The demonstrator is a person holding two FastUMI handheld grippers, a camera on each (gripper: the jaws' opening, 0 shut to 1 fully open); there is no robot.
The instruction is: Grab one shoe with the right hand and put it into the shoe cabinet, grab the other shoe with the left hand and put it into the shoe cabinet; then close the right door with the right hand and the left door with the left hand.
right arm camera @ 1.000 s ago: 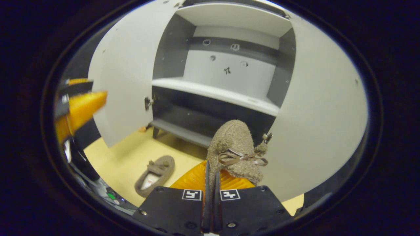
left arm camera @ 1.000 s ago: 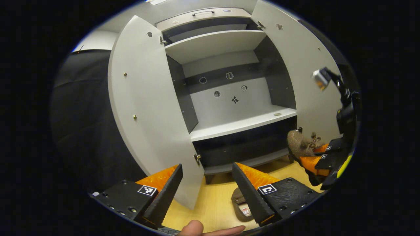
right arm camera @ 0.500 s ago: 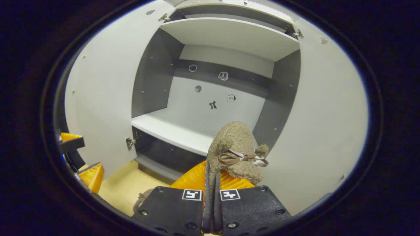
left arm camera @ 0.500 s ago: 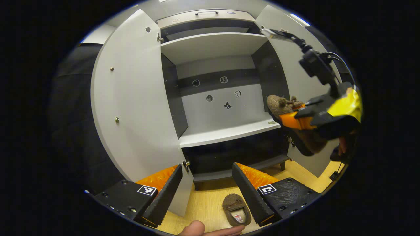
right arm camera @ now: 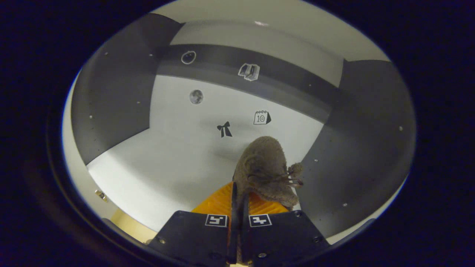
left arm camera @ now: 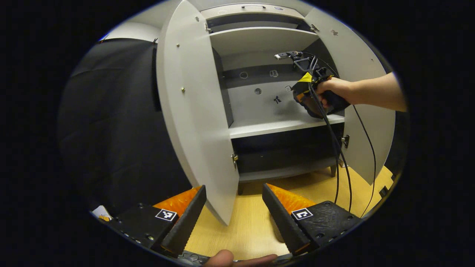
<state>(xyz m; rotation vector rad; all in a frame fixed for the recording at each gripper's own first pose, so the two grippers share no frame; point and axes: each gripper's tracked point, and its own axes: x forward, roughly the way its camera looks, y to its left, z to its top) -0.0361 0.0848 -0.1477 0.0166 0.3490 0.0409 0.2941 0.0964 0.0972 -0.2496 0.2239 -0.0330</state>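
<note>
Two doors stand open: the left door juts toward the left gripper, whose fingers are spread with nothing between them, over the floor. Farther right, a hand holds the right gripper inside the cabinet, clamped on a shoe above the shelf, near the right wall.

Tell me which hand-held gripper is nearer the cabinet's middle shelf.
Right. The right hand-held gripper is inside the cabinet just above the middle shelf, shut on the slipper. The left hand-held gripper hangs open outside, low above the floor.
</note>
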